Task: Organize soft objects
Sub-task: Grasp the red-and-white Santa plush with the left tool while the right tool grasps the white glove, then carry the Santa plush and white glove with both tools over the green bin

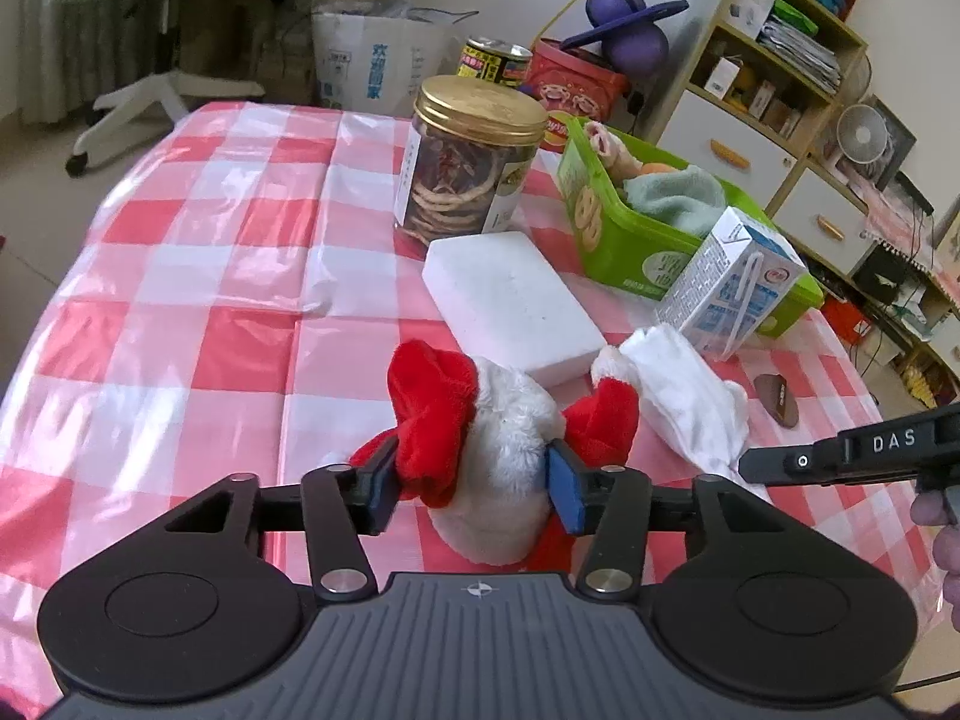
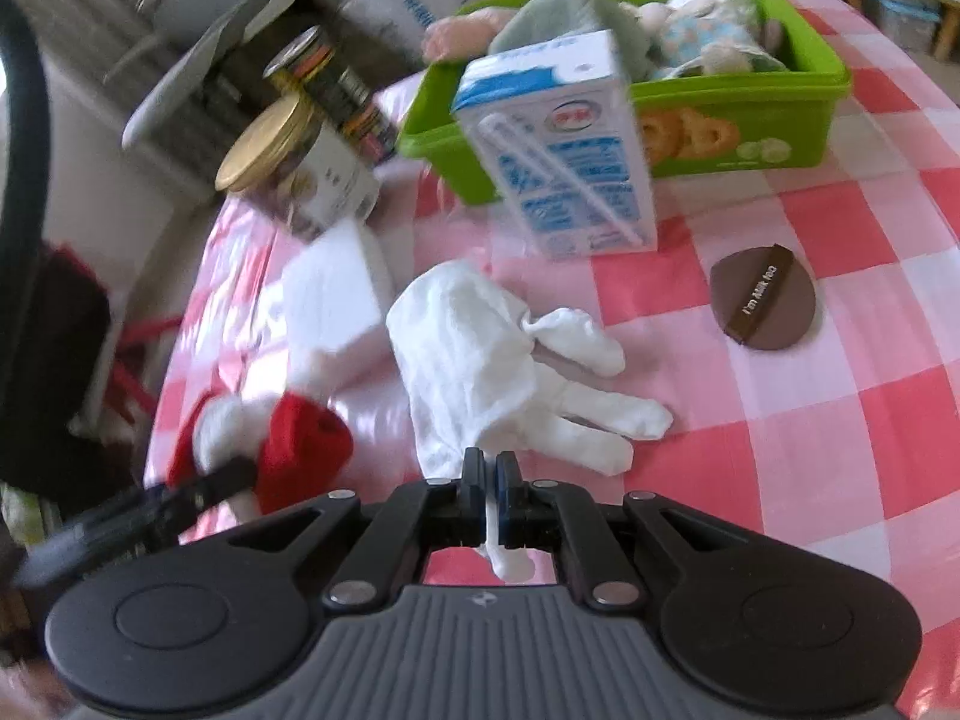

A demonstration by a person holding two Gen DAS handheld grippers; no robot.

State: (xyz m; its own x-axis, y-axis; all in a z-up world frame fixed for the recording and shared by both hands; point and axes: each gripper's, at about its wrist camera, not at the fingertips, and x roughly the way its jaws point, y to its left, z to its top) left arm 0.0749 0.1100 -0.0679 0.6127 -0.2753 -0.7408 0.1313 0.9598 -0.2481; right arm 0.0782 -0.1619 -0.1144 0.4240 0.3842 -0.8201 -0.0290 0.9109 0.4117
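My left gripper (image 1: pixel 474 480) is shut on a red and white plush toy (image 1: pixel 498 438), held just above the checked tablecloth; the toy also shows in the right wrist view (image 2: pixel 282 444). My right gripper (image 2: pixel 491 483) is shut on a finger of a white cloth glove (image 2: pixel 480 360), which lies spread on the table and shows in the left wrist view (image 1: pixel 690 396). A green basket (image 1: pixel 624 240) holding several soft items, among them a pale green cloth (image 1: pixel 672 195), stands at the far right; it also shows in the right wrist view (image 2: pixel 750 126).
A milk carton (image 2: pixel 558 144) stands in front of the basket. A white foam block (image 1: pixel 510 306) and a gold-lidded jar (image 1: pixel 468 162) stand behind the toy. A brown powder puff (image 2: pixel 765 297) lies to the right. Shelves, a chair and boxes surround the table.
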